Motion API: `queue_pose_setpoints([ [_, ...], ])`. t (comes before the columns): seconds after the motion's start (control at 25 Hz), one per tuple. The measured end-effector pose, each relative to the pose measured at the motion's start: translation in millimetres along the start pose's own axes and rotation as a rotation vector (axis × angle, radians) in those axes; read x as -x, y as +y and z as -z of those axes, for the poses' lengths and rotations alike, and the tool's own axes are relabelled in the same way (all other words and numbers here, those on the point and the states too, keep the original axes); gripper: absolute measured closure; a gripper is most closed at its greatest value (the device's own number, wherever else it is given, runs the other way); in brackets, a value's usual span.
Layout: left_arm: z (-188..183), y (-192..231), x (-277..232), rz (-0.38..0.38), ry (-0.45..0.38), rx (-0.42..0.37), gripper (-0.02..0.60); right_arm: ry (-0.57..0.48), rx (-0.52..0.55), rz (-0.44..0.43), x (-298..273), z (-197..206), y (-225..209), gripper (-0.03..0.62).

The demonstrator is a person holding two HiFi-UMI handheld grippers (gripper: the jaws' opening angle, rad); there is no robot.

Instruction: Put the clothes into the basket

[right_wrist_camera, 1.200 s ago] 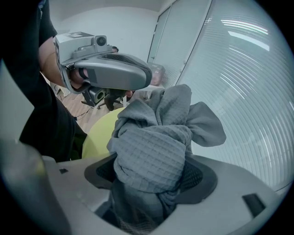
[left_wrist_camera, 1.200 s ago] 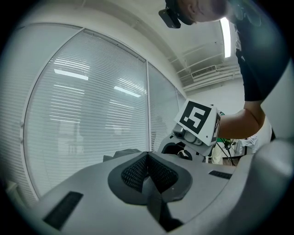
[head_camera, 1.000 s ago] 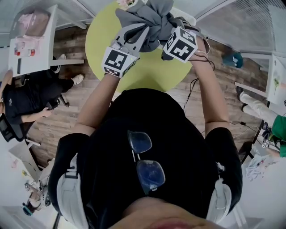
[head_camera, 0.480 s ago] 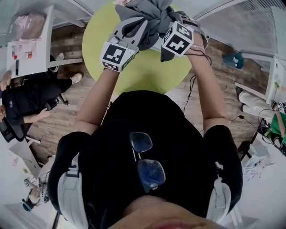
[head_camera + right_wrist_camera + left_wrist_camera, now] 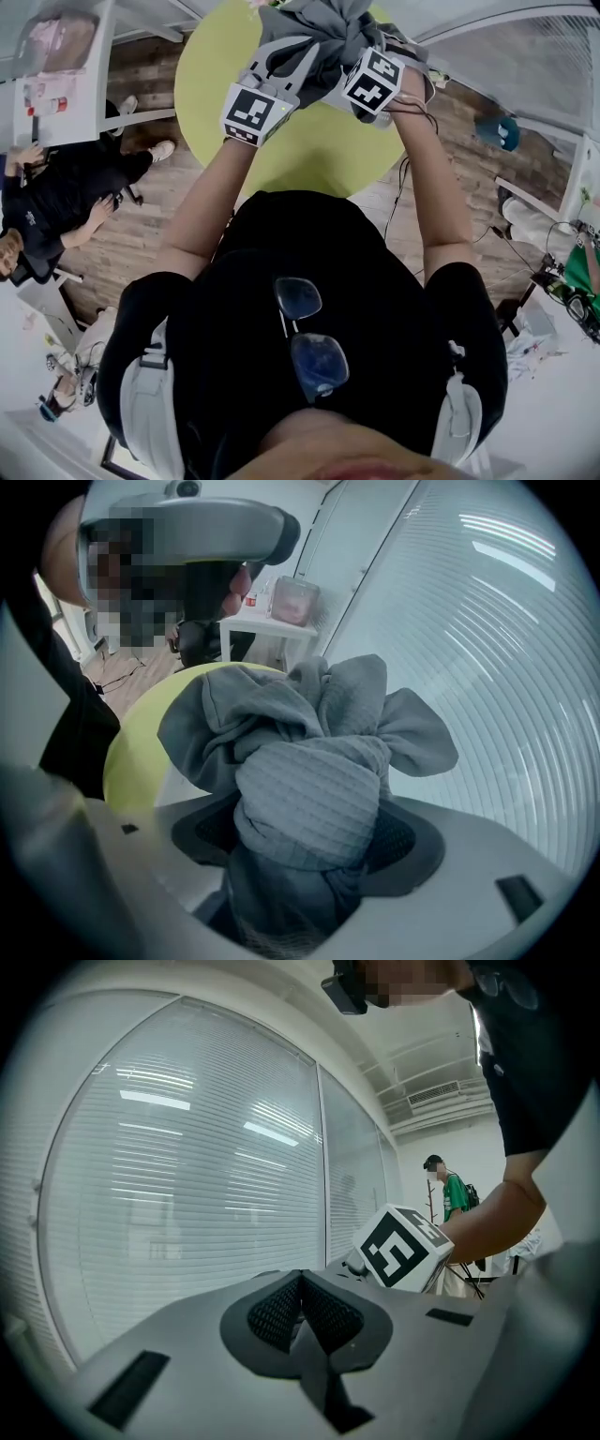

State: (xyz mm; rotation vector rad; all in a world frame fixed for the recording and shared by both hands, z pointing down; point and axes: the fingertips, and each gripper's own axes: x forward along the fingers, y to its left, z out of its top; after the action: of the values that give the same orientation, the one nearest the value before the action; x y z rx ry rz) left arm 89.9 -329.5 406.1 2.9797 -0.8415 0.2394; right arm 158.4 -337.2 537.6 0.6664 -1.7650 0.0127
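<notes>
A bundle of grey clothes hangs in the air over the round yellow-green table. My right gripper is shut on it: in the right gripper view the ribbed grey cloth fills the gap between the jaws of the right gripper. My left gripper is just left of the bundle, its fingers pointing at the cloth. In the left gripper view the dark pads of the left gripper meet with nothing between them. The right gripper's marker cube shows beside it. No basket is in view.
A white table with small items stands at the far left, with a seated person in black next to it. Window blinds are close ahead. A cable trails across the wooden floor. Another person is at the right edge.
Both grippers and the grey bundle have shifted slightly farther away and to the right. The right gripper's hold on the clothes is unchanged.
</notes>
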Motion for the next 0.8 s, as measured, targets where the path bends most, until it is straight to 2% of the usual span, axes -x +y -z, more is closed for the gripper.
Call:
queue_pose_setpoints([
  [0.4, 40.5, 2.3, -14.3, 0.003, 0.061, 0.024, 0.571, 0.02, -0.013, -0.044, -54.9, 12.3, 17.3, 0.223],
  [0.8, 70.2, 3.4, -22.9, 0.006, 0.122, 0.036, 0.571, 0.081, -0.022, -0.143, -114.1, 38.3, 46.2, 0.223],
])
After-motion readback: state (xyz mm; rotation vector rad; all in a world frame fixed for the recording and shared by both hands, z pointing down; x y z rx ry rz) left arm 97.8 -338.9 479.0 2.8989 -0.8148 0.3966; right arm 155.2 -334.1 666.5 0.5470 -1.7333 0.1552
